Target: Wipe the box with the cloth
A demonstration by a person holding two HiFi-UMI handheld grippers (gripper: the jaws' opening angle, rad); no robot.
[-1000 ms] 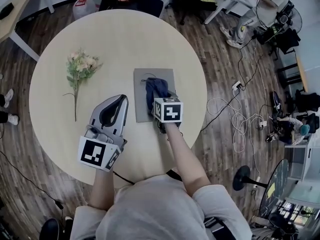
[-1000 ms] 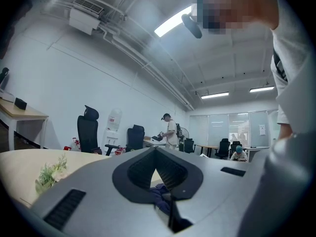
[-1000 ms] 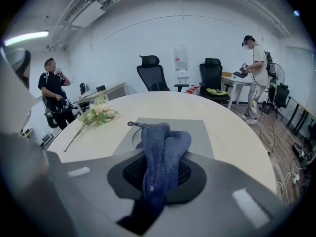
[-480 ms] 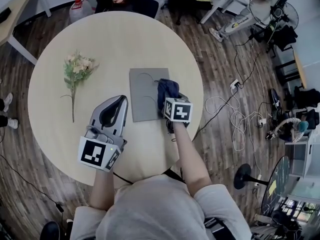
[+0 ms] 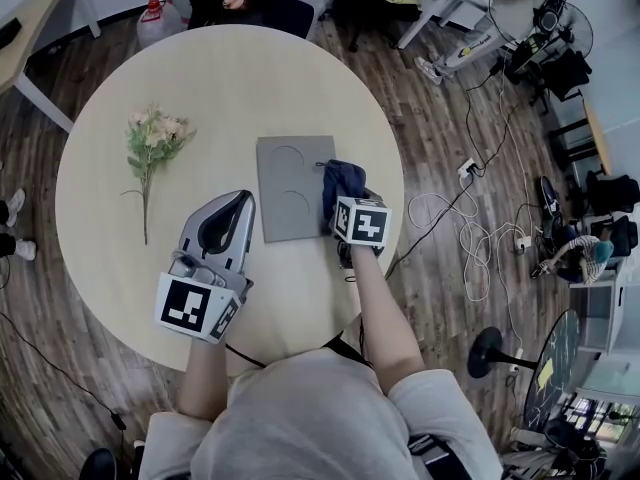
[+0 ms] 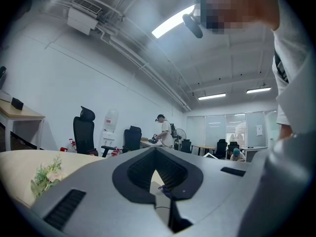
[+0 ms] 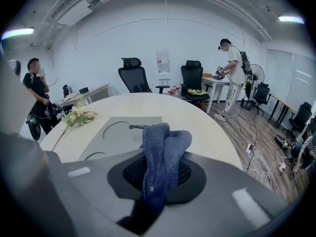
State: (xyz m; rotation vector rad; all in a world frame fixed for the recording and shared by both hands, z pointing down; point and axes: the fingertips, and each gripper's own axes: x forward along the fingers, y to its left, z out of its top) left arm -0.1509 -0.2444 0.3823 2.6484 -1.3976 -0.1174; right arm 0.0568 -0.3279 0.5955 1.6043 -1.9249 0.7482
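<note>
Head view: the round tabletop carries a flat grey box near its middle, with a bunch of flowers lying well apart to its left. The right gripper is positioned at the right edge of the box. Its jaws are clamped on a blue cloth. The cloth rests against that right edge, bunched and projecting forward beyond the jaw tips. Right gripper view confirms the grasp: the cloth is folded between the two jaws, with the box top directly behind it and to the left. The left gripper rests on the tabletop just beside the near left corner of the box. Its jaws are together with nothing between them.
</note>
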